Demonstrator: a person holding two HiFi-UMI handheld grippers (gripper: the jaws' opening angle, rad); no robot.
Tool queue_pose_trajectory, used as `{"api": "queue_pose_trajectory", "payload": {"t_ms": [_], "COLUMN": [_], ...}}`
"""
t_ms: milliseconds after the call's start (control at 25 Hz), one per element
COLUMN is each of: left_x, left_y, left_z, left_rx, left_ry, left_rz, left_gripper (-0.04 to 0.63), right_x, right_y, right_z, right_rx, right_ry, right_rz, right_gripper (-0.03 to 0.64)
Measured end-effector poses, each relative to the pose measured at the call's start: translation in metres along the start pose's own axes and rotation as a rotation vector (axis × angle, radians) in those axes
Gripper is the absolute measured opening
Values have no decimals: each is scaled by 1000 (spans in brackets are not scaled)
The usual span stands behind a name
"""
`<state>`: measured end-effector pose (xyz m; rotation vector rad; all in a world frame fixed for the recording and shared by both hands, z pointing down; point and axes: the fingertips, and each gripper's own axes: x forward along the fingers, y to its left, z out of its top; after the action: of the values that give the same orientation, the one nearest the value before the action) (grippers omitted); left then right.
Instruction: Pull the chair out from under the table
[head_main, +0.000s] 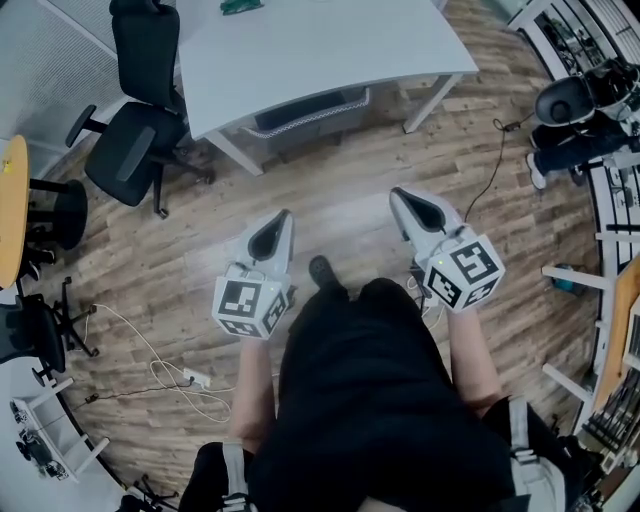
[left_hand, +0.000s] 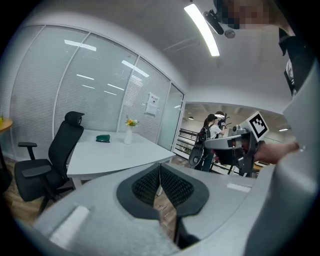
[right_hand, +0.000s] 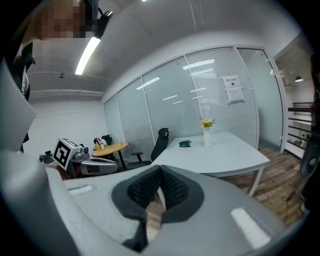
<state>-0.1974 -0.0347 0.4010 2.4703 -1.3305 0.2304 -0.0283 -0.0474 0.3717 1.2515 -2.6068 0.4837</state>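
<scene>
Both tools are out in front of the person, held over the wooden floor (head_main: 340, 195) and well short of the desk (head_main: 320, 45). The left hand-held gripper (head_main: 281, 217) is closed tight: in its own view the black ribbed pads meet, with nothing caught between them. Same story on the other side. The right hand-held gripper (head_main: 401, 196) has its pads pressed together and is holding nothing. Each one points ahead and a little downward, and each carries its marker cube (head_main: 250, 305) at the back, close to the person's dark clothing.

Now the chair (head_main: 135, 140). It's black, with armrests and a headrest, and it stands at the desk's left end in the head view, its backrest just beside the desk's edge and its seat turned out toward the floor. It is well apart from both grippers, up and to the left of the left one. No jaw is touching it.

The desk is white with angled white legs, and a wire tray (head_main: 310, 110) hangs beneath its top. On the top there's a small green object (left_hand: 103, 138) and, near it, a white vase (left_hand: 128, 135) with flowers.

Off to the left of the head view, a round yellow desk (head_main: 12, 205) shows at the frame's edge. A white cable (head_main: 150, 355) trails across the floor to the left of the person's legs. In the left gripper view, people (left_hand: 210, 137) stand in the background beyond the glass wall.
</scene>
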Motion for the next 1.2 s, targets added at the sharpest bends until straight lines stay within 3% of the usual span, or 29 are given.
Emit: {"api": "queue_pose_trajectory", "payload": {"t_ms": [560, 1200], "left_x": [13, 73], "left_y": [13, 57], "left_z": [-16, 20], "left_rx": [-20, -26], "left_ry": [43, 55], "left_rz": [-14, 118], "left_gripper": [11, 12], "right_x": [12, 92], "right_y": [-17, -91], "right_z": [-13, 31], "right_rx": [20, -13], "right_ry": [55, 44], "right_rz": [-25, 64], "right_gripper": [3, 3]}}
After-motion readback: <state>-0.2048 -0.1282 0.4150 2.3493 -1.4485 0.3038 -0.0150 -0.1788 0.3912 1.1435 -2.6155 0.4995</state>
